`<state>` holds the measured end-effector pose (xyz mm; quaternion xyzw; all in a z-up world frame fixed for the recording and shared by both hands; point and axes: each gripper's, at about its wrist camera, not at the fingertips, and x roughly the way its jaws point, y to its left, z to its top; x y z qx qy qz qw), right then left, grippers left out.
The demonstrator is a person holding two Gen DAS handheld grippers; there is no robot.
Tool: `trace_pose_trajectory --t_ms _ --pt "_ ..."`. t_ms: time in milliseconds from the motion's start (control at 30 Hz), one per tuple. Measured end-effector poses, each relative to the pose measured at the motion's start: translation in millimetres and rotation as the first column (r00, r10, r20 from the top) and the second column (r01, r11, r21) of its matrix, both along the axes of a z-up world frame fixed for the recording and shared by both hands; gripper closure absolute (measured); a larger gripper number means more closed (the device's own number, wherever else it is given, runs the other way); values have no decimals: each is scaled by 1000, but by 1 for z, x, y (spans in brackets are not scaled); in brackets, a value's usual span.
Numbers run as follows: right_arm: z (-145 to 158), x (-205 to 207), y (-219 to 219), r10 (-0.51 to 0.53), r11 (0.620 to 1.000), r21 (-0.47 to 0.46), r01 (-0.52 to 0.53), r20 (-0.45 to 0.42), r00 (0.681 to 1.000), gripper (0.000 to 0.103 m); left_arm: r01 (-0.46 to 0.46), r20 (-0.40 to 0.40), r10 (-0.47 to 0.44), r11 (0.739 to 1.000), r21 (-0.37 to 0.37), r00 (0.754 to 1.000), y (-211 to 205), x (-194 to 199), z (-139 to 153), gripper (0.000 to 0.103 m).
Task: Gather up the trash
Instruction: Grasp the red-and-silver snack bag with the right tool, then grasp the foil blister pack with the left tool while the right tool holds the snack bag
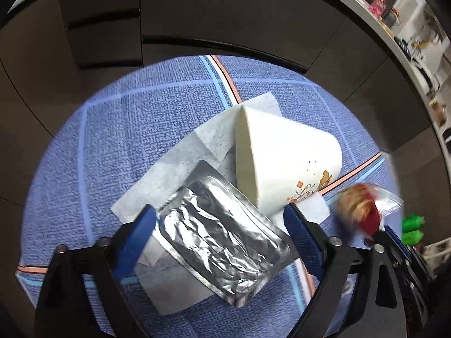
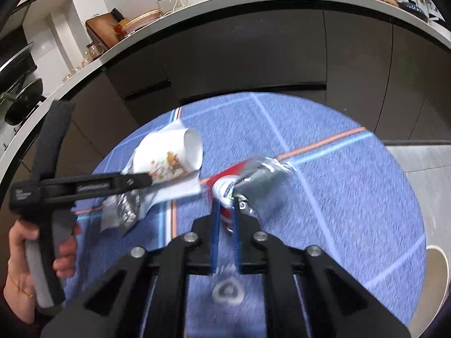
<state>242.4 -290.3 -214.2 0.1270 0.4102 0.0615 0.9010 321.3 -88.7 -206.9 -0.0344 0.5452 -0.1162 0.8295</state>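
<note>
Foil pouch [image 1: 220,225]: lay flat between the wide-open pads of the left gripper [image 1: 220,219], untouched, light, crinkly and slippery, best pinched by its sealed rim; right gripper [image 2: 225,205], clamped shut, held a limp snack wrapper [image 2: 253,180] ahead.

Surface [image 1: 121,146]: round, under blue cloth with pale and orange stripes.
Cabinets [image 2: 253,50]: dark fronts behind.
Counter [image 2: 197,5]: white, holding jars and a board.

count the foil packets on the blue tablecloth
2: a silver pouch between the left tool's open fingers, beside the tipped cup; a red snack wrapper pinched in the right tool. Others may be hidden.
</note>
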Motion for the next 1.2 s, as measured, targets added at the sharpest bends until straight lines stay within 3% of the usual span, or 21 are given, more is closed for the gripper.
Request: trace_pose_trajectory --t_ms 67,167,200,267,400,433,467,533,567,600,667,767,967,1000,1067,1133,1200 --pt "0 -8 1 6 1000 7 -6 -5 1000 97 15 10 -16 999 32 1000 -3 -4 2 36" --pt "1 -21 5 26 1000 6 -26 -6 1000 98 34 12 -34 999 13 999 0 -11 6 44" --pt "2 -26 6 29 1000 8 -29 -4 1000 98 45 25 -45 999 4 999 1 -15 10 58" --pt "4 -34 8 28 1000 6 -28 0 1000 98 76 25 -76 997 3 997 1 -24 15 73" --pt "10 -50 0 16 1000 -2 -16 23 1000 92 131 18 -131 991 16 991 3 -45 19 74" --pt "12 -55 -5 9 1000 -2 -9 32 999 83 134 12 -134 991 6 991 5 -52 19 74" --pt "15 -59 -11 -2 1000 -2 2 44 999 71 134 13 -134 991 -2 991 9 -59 21 71" --pt "21 -69 -23 -32 999 -13 33 68 997 61 126 36 -126 992 4 991 18 -72 26 49" --pt "24 -73 -28 -46 999 -20 48 77 996 56 116 49 -116 993 7 992 23 -77 28 33" --pt "25 -75 -33 -59 998 -26 61 81 995 51 105 71 -105 994 4 992 29 -84 32 28" --pt "26 -74 -44 -88 995 -42 92 82 993 19 103 76 -102 995 2 992 34 -88 35 22" --pt "20 -59 -48 -74 997 -29 75 48 996 15 101 56 -101 995 7 993 33 -86 28 17" --pt "-7 -26 -32 -39 992 -123 36 -16 999 15 101 32 -103 994 41 994 23 -72 13 10" --pt "-10 -24 -30 -35 990 -137 31 -26 999 18 99 31 -101 994 49 994 21 -69 11 10" --pt "-16 -20 -29 -55 983 -178 45 -49 997 46 94 18 -95 994 49 995 17 -63 6 10" --pt "-12 -22 -30 -57 985 -168 49 -41 998 48 92 6 -93 994 53 996 14 -58 1 10" --pt "-8 -27 -29 -41 989 -147 36 -34 999 49 101 -8 -101 991 84 995 11 -55 -5 19"
